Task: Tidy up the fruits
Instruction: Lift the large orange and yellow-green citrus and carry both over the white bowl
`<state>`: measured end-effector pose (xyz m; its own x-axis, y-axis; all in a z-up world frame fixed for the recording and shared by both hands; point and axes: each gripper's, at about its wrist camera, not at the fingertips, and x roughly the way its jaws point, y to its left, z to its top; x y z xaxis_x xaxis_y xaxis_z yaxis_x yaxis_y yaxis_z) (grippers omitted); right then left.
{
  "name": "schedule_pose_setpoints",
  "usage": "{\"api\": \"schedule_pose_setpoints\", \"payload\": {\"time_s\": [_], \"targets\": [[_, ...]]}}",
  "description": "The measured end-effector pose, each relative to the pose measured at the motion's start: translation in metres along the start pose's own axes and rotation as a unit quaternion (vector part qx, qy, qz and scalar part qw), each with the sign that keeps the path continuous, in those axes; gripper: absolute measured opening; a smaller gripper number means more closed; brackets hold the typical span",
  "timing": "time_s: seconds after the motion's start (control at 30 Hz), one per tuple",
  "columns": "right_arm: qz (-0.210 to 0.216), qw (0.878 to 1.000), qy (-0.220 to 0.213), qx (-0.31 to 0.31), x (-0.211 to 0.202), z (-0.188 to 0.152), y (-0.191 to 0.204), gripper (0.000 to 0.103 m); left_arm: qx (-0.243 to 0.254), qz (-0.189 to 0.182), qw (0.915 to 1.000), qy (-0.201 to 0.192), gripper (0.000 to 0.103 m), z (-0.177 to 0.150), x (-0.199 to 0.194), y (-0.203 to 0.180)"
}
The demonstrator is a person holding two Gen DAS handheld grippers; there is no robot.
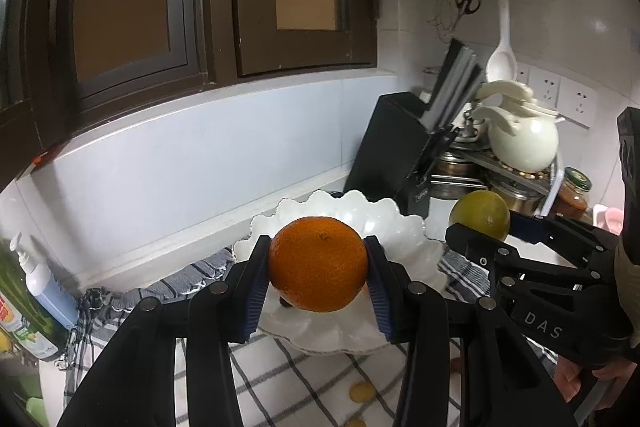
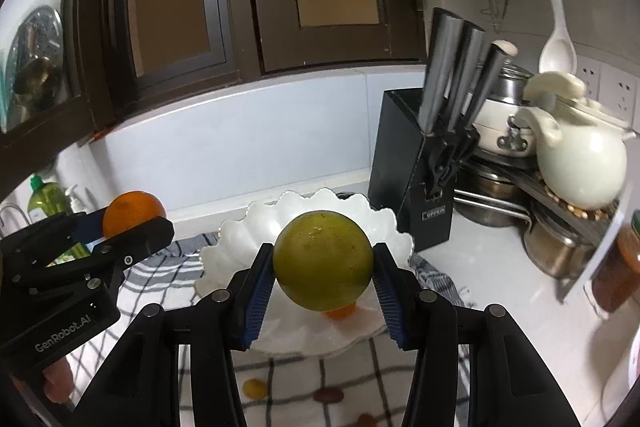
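Observation:
My left gripper [image 1: 318, 281] is shut on an orange [image 1: 318, 264] and holds it above a white scalloped bowl [image 1: 352, 213] on a checked cloth. My right gripper [image 2: 323, 281] is shut on a yellow-green citrus fruit [image 2: 323, 260] and holds it above the same bowl [image 2: 304, 215]. A small orange fruit [image 2: 340, 312] lies in the bowl under the green one. In the left wrist view the green fruit [image 1: 480, 215] shows at the right in the right gripper. In the right wrist view the orange [image 2: 134, 213] shows at the left in the left gripper.
A black knife block [image 2: 416, 171] stands right of the bowl. A cream teapot [image 2: 580, 155] and steel pots sit on a rack at the right. Soap bottles [image 1: 36, 279] stand at the left. Small fruits [image 2: 254, 387] lie on the checked cloth [image 2: 304, 379].

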<state>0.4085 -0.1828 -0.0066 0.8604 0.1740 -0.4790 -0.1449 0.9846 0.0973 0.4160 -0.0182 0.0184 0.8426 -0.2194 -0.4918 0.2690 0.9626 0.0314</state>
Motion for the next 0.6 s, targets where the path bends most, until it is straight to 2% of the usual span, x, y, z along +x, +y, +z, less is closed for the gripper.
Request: {"api": "schedule_pose_setpoints", "payload": {"time_s": [0.4, 0.6], "targets": [[0.01, 0.998, 0.051, -0.019, 0.067, 0.029, -0.006, 0.05, -0.001, 0.021, 0.999, 0.038, 0.045, 0.019, 0.058, 0.014], [0.012, 0.996, 0.083, -0.025, 0.106, 0.039, -0.007, 0.05, -0.014, 0.016, 0.9974, 0.068, 0.045, 0.026, 0.09, 0.022]]}}
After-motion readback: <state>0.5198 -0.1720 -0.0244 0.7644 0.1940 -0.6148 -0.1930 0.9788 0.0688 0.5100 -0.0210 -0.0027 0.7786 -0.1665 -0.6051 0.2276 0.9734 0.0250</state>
